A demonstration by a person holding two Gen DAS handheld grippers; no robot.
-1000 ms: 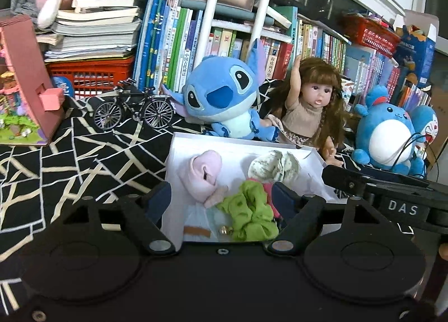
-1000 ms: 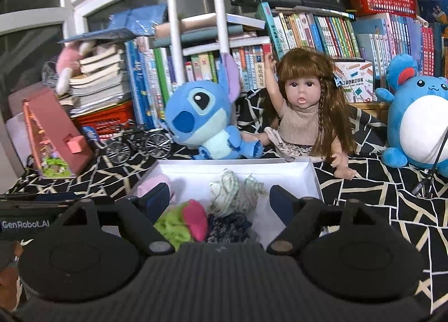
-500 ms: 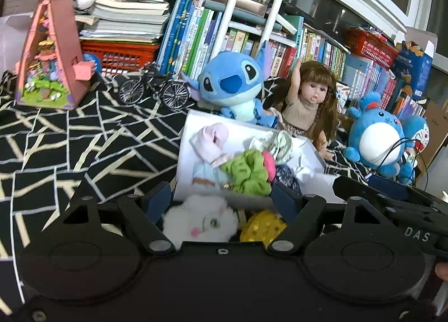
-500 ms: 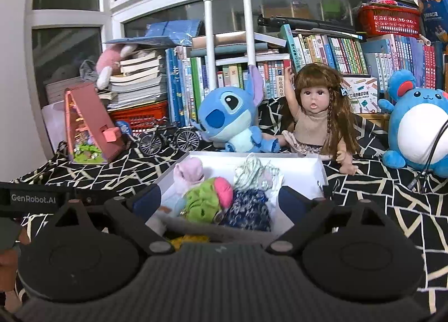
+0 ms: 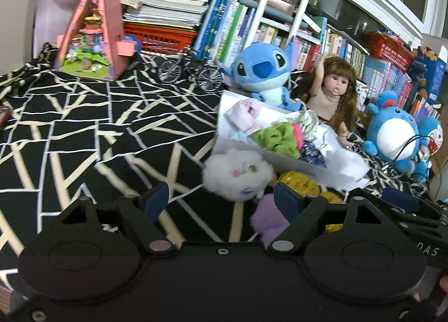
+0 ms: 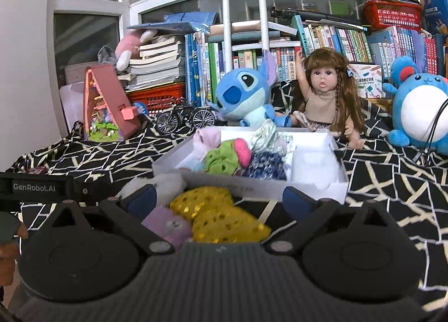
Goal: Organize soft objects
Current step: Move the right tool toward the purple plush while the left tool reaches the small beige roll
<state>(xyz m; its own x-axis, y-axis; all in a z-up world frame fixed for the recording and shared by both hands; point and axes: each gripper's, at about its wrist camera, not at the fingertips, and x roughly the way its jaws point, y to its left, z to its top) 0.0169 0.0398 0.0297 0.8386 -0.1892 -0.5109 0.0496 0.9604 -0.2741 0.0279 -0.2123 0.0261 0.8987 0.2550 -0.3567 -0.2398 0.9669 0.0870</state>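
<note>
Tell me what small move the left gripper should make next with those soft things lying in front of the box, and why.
Probably ease the left gripper forward and down around the white fluffy toy. It is open and empty, the toy lies on the cloth just outside the white box, right ahead of the fingers, and nearer than the yellow piece or purple toy.

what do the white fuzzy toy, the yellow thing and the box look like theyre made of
White fuzzy toy: long-pile plush, judging by its fluffy, hazy outline.
Yellow thing: probably fabric covered in shiny sequins, given the glinting round dots.
Box: looks like matte white cardboard with thin, straight walls.
</note>
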